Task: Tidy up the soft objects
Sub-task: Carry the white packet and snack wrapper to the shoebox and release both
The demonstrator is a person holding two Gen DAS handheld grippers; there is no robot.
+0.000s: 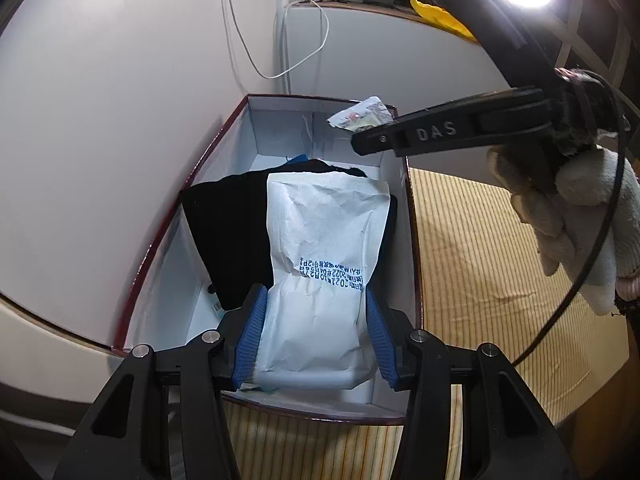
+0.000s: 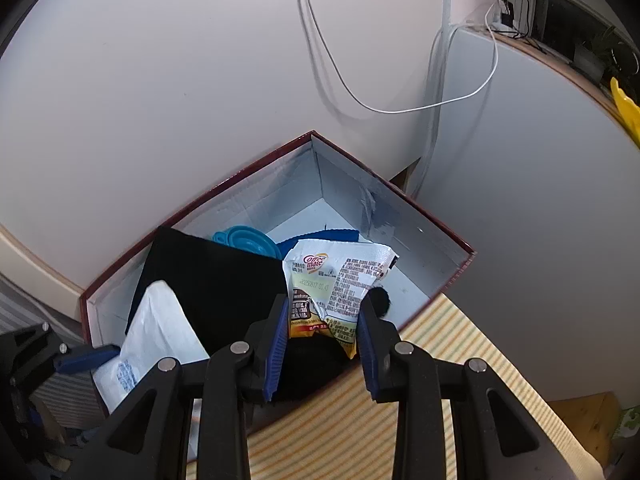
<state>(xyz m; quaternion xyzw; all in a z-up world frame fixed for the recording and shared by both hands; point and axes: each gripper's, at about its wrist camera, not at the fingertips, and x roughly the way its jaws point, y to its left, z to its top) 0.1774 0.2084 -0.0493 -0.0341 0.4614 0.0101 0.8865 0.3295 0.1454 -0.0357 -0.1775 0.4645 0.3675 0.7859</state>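
Observation:
A dark-red box with a white inside (image 1: 160, 240) (image 2: 400, 196) stands on a striped mat against the wall. My left gripper (image 1: 316, 308) is shut on a white crinkled pouch (image 1: 324, 248) with blue print, held over the box; the pouch also shows in the right wrist view (image 2: 156, 332). My right gripper (image 2: 322, 312) is shut on a Coffee-mate sachet (image 2: 340, 280) above the box's near edge; the sachet (image 1: 360, 114) also shows in the left wrist view. Black cloth (image 1: 228, 232) (image 2: 212, 280) and blue items (image 2: 248, 242) lie in the box.
The striped mat (image 1: 480, 260) (image 2: 440, 360) spreads right of the box. White walls close the back and left. A white cable (image 2: 400, 110) hangs on the wall. A gloved hand (image 1: 580, 208) holds the right gripper. A yellow object (image 1: 440, 16) lies on a ledge.

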